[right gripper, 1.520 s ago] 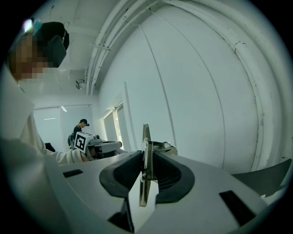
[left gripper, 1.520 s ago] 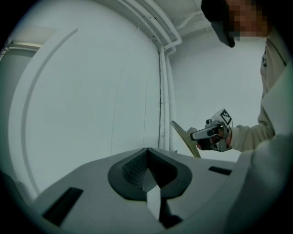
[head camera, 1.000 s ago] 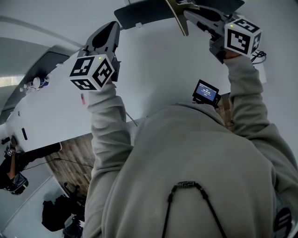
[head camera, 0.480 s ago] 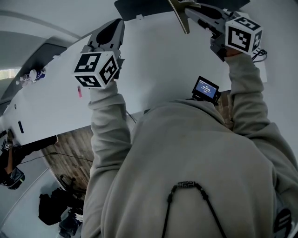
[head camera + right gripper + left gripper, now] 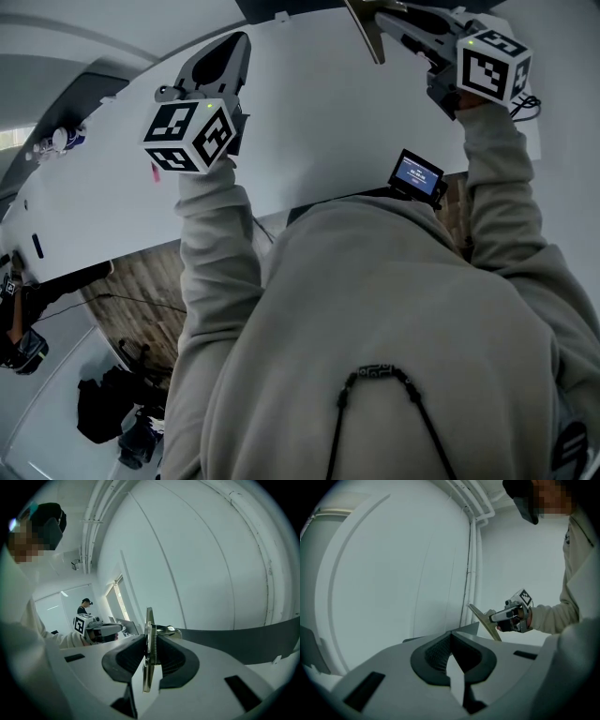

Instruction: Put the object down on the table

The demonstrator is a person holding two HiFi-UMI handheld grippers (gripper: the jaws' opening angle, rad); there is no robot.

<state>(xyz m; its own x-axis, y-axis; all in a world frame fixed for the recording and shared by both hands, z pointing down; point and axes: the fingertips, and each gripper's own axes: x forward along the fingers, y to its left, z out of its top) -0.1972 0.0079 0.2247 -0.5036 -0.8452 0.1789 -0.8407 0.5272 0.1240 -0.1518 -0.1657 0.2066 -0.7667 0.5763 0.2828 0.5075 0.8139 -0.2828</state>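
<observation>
My right gripper (image 5: 380, 14) is held at the top right over the white table (image 5: 309, 122). It is shut on a thin tan clipboard (image 5: 364, 36) that hangs above the tabletop. In the right gripper view the board (image 5: 148, 620) stands edge-on between the pads, its metal clip and spring beside them. The left gripper view shows the same board (image 5: 485, 623) tilted in the right gripper (image 5: 493, 618). My left gripper (image 5: 230, 47) hovers over the table's left part, its jaws together with nothing between them (image 5: 451, 634).
A dark flat sheet (image 5: 281, 7) lies at the table's far edge. A small device with a blue screen (image 5: 416, 178) sits at the near edge, a pink item (image 5: 155, 174) and small bottles (image 5: 56, 141) at the left. Another person (image 5: 85, 605) stands far off.
The head view has drifted slightly. Both grippers keep their places and the clipboard stays in the right gripper's jaws.
</observation>
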